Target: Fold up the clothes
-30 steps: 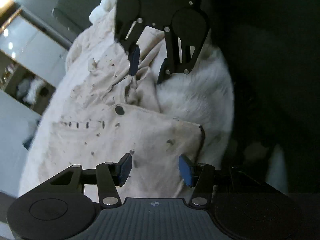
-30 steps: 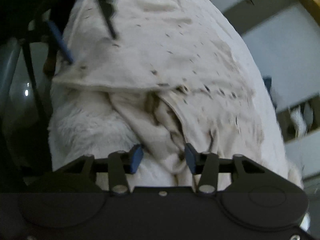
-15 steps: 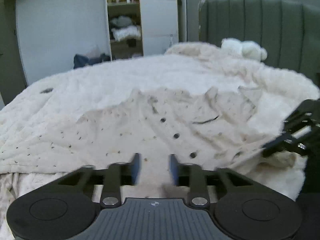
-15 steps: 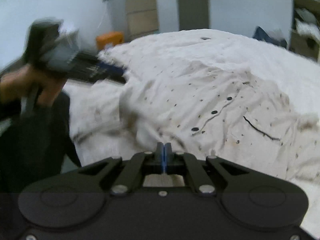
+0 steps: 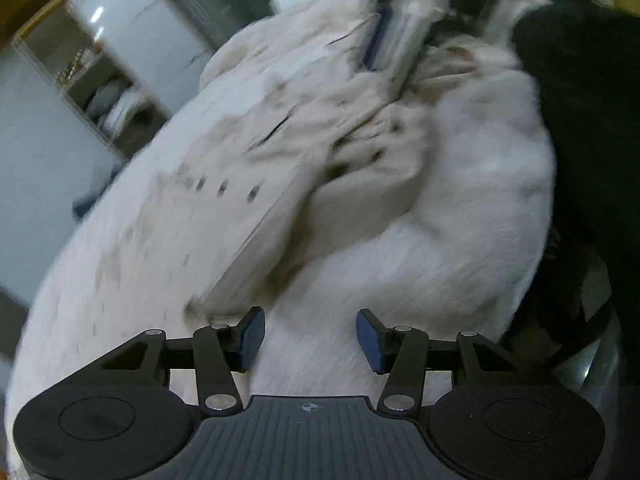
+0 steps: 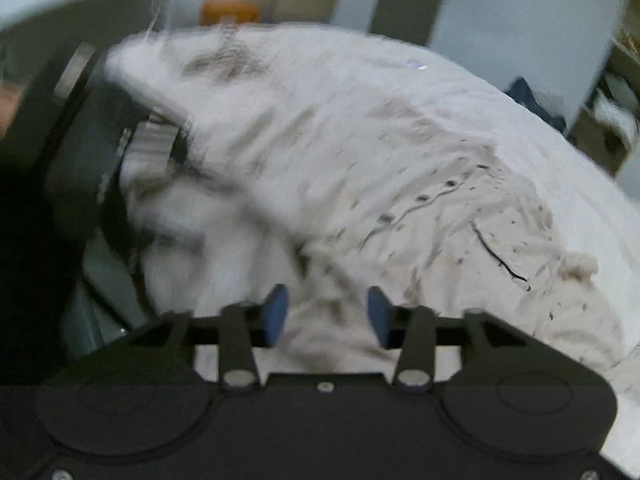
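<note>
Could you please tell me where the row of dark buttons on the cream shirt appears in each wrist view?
Left wrist: the buttons sit left of centre, blurred.
Right wrist: the buttons run diagonally, right of centre.
Shared landmark: the white fluffy blanket under the cream shirt.

A cream cotton shirt speckled with small dark marks (image 6: 460, 216) lies crumpled on a fluffy white bed blanket (image 5: 460, 220). Its row of dark buttons (image 6: 420, 199) faces up, and one rumpled fold is drawn up toward the blanket's near edge.
</note>
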Demonstrator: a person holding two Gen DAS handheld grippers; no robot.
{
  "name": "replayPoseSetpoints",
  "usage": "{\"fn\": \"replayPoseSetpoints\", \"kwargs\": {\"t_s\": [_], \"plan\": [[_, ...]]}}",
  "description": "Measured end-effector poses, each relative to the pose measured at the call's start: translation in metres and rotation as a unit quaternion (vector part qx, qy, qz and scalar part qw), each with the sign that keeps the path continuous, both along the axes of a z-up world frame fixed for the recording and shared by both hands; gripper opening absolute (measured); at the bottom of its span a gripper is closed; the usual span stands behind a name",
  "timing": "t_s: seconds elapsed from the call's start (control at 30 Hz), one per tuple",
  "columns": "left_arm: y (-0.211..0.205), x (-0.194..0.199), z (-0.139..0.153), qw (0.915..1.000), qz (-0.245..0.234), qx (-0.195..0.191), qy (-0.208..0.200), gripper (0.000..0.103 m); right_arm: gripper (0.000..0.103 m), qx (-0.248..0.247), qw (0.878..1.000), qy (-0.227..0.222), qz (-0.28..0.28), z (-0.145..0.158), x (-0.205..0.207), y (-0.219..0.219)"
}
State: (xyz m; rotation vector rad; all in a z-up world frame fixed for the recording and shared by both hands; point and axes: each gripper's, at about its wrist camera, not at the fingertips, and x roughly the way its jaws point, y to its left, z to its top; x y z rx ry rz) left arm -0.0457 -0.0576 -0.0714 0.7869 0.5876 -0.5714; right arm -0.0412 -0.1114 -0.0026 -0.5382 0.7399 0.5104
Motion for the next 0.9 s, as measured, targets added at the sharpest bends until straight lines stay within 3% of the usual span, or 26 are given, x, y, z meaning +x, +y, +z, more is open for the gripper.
{"fn": "replayPoseSetpoints", "kwargs": {"t_s": [0.1,0.23,0.3,0.33,0.4,0.47,0.57,0.7,0.77,0.9], "plan": [[0.008,0.008,-0.006,0.9997,0.015,0.003,0.018,0.046,0.053,-0.045,0.999,-0.018,0.024,-0.025,-0.005,0.033],[0.004,0.016,-0.019,0.9996,-0.008,0.019,0.018,0.042,0.048,-0.112,0.991,-0.061,0.027,-0.057,0.004,0.071],[0.005,0.023,-0.012,0.9991,-0.010,0.005,0.042,0.009,0.024,-0.160,0.983,-0.083,0.027,-0.069,0.011,0.082],[0.006,0.028,-0.007,0.9987,-0.009,-0.004,0.050,0.002,0.000,-0.180,0.979,-0.092,0.025,-0.072,0.014,0.084],[0.013,0.033,0.008,0.9979,-0.008,-0.021,0.061,0.000,0.001,-0.207,0.972,-0.105,0.020,-0.074,0.019,0.084],[0.023,0.034,0.023,0.9974,-0.008,-0.036,0.061,0.000,0.001,-0.163,0.982,-0.100,0.001,-0.051,0.020,0.070],[0.046,0.036,0.059,0.9924,-0.008,-0.088,0.086,0.000,0.001,-0.086,0.993,-0.077,-0.016,-0.019,0.019,0.049],[0.073,0.034,0.096,0.9829,-0.021,-0.136,0.122,0.000,0.001,-0.005,1.000,-0.015,0.018,0.013,0.007,0.020],[0.083,0.026,0.109,0.9764,-0.041,-0.142,0.157,0.000,0.000,0.023,0.998,0.026,0.055,0.019,-0.001,0.011],[0.077,0.008,0.100,0.9746,-0.077,-0.090,0.190,0.000,0.000,0.044,0.986,0.111,0.113,0.011,-0.016,0.016]]}}
